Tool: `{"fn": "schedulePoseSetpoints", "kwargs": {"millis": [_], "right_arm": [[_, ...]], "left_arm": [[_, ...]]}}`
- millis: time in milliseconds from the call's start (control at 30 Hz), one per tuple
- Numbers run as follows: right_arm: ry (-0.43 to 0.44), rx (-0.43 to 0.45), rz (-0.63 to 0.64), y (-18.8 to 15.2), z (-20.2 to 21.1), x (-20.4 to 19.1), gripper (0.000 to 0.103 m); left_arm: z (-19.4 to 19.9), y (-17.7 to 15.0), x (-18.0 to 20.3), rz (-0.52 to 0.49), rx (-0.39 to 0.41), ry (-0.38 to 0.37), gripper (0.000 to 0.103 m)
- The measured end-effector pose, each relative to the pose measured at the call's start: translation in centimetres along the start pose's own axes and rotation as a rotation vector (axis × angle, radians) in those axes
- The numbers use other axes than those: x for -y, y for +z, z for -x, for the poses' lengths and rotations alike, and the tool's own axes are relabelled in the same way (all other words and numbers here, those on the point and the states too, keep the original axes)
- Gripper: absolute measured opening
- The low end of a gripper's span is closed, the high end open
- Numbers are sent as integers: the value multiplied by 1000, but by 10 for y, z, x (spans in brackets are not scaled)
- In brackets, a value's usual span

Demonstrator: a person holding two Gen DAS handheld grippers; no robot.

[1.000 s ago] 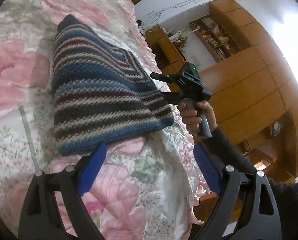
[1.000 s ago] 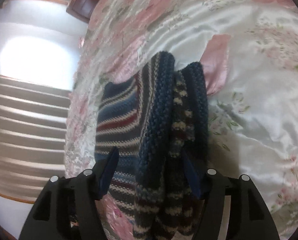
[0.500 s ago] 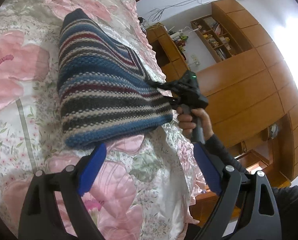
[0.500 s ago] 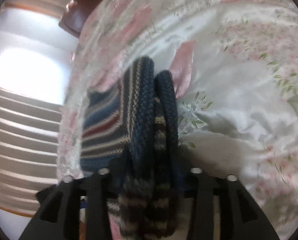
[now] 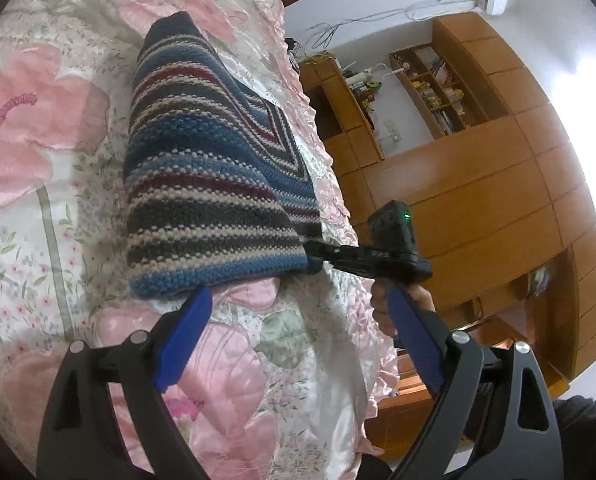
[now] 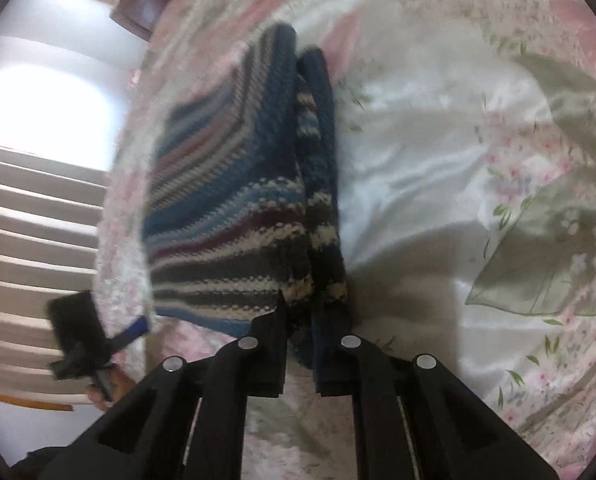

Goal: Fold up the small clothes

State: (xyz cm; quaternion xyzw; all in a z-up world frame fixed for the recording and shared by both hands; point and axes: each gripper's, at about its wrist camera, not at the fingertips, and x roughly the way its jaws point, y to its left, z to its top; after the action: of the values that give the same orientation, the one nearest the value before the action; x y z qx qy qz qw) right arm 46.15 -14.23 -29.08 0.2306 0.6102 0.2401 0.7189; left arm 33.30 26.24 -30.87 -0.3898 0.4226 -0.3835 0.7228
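My left tongs [image 5: 294, 344] hang just short of the near edge of the striped knit sweater [image 5: 210, 184], blue pads spread wide and holding nothing. The sweater lies folded on the floral bedspread [image 5: 38, 208], close to the bed's ruffled edge, a thick slab of blue, maroon, cream and grey stripes. It looks soft and bulky to me, chunky yarn with plenty of give, so I judge it light for its size but floppy: lift one corner and the rest should sag and slide. The satin cover under it looks slick, so I expect the whole bundle could skate if I drag instead of lifting.

Moving across to the near right corner, my right tongs [image 6: 300, 320] are pressed together on it, pinching what looks like two stacked layers of knit between the black tips. From the right wrist view the fold stands up as two thick ridges side by side. That corner is a fair place to hold, I think, since the bite takes in both layers and the knit's rough texture should grip well. The opposite near corner, just ahead of my left tongs, looks like the matching spot. A shallow bite might slip off the loose stitches.
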Motion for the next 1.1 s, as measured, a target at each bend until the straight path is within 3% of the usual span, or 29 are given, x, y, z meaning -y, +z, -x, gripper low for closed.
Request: {"fn": "schedulePoseSetpoints", "kwargs": {"millis": [133,200,267,300,333,367,400,533,667,767,867,933,967,1000,1067,1100], "right_arm": [[9,69,38,28,25,-19,43],[23,99,30,58,23,-29,56],[-2,80,35,85,9,-37,57],[-30,72,27,99,-4,-39,56],[-42,55,25,109,-10,-37,48],[-66,34,33,115,-19,-41,34],[-118,27,56,117,-26,-43,11],[-215,41,-9,113,-32,-13,11],[-165,87,47,112,-14,-32,20],[-149,162,39,132,-4,-49,24],[-70,118,46,155,-22,-62,24],[-90,58,14,165,-47,-53,23],[-145,46,-24,168,-56,-43,6],[-206,32,-61,169,-62,-25,0],[-196,73,-64,163,-45,-24,2],[-156,87,-59,157,-36,-27,11]], "left_arm": [[6,3,-5,11,17,-2,89],[5,1,-8,22,11,3,89],[2,-1,-8,21,-2,9,89],[1,-2,-8,20,-5,10,89],[0,-2,-7,19,-8,10,89],[-1,-3,-6,15,-11,10,89],[0,-2,-5,6,-10,13,89],[3,0,-3,9,7,13,89],[8,1,-1,10,18,11,89],[12,3,2,7,33,-7,89],[16,6,-3,42,37,-26,89],[21,13,-4,57,41,-26,89],[24,19,-5,70,47,-19,89],[26,25,-6,84,54,-8,89],[33,42,-7,114,62,7,90],[34,51,-5,118,60,2,90]]}}
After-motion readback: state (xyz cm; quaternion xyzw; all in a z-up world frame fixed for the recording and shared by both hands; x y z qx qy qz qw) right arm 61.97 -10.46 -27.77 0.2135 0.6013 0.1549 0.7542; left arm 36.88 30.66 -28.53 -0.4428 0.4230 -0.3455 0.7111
